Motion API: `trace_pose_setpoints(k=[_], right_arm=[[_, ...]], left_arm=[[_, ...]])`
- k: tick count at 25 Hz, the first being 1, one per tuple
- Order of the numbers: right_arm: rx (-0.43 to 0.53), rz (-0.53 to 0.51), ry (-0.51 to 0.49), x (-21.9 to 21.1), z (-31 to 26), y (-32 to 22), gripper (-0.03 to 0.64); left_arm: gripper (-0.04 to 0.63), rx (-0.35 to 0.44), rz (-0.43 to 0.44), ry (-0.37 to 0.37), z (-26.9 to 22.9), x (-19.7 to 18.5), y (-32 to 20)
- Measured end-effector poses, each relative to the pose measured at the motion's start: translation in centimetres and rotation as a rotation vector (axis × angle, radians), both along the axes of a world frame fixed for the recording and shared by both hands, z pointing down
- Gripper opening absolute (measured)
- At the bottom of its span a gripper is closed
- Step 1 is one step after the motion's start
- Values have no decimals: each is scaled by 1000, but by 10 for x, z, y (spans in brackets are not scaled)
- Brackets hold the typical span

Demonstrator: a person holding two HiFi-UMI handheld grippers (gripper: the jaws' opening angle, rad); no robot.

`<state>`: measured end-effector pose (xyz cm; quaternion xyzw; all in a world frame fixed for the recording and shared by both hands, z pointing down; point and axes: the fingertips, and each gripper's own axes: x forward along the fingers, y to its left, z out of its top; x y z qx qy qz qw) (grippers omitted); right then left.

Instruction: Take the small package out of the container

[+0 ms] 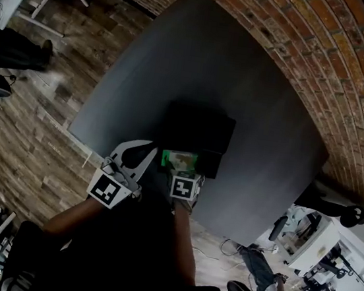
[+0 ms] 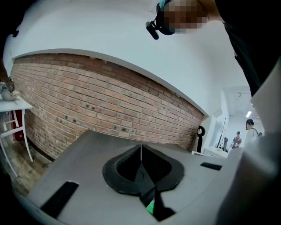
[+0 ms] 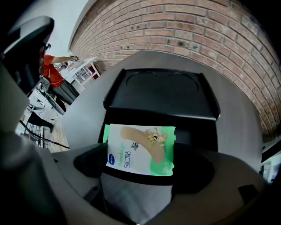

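Red brick wall [image 1: 314, 52] curving round the far side; 1 dark grey table [image 1: 199, 64] sits close against it; weathered wood-plank floor [image 1: 24, 134] runs off to the left; a white side table [image 2: 13, 107] stands by the brick; lower right, a white desk [image 1: 316, 240] crowded with what may be equipment, too small to tell; white wall [image 2: 109, 39] above, evenly lit.

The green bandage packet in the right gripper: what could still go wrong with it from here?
The packet is thin and flat, and the right gripper holds it only near its lower edge. It might bend and slip out, dropping into the black container just beyond it. The left gripper, jaws together and empty, sits close beside, so a careless move might knock the packet.
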<state>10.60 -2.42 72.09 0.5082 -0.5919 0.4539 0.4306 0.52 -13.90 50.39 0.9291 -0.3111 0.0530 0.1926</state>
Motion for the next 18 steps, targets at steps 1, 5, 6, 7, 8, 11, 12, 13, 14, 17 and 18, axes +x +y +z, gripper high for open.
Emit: trace_pose_setpoints(k=[1, 5, 6, 7, 8, 11, 12, 13, 14, 17, 18], right_arm=[[-3, 16, -8, 0, -1, 2, 444], [28, 49, -30, 0, -9, 3, 445], [52, 53, -37, 0, -12, 1, 445], [75, 56, -42, -1, -14, -1, 445], [92, 59, -44, -1, -16, -1, 445], [126, 75, -49, 0, -26, 2, 445], [134, 81, -51, 0, -29, 2, 445], [147, 84, -55, 0, -32, 2, 445], [163, 84, -57, 0, -35, 1, 445], [205, 83, -49, 1, -46, -3, 445], [214, 86, -46, 1, -49, -3, 445]], left_arm=[[37, 8, 2, 2, -2, 0, 1], [37, 32, 7, 4, -11, 1, 5], [37, 36, 7, 6, -14, 1, 7], [37, 39, 6, 8, -16, 0, 8], [37, 44, 6, 11, -19, -1, 10], [37, 66, 6, 16, -28, -2, 14], [37, 73, 7, 17, -31, -2, 16], [37, 80, 10, 16, -34, -2, 17], [37, 88, 12, 16, -37, -2, 17], [37, 104, 15, 19, -46, -3, 20], [37, 111, 16, 20, -49, -3, 20]])
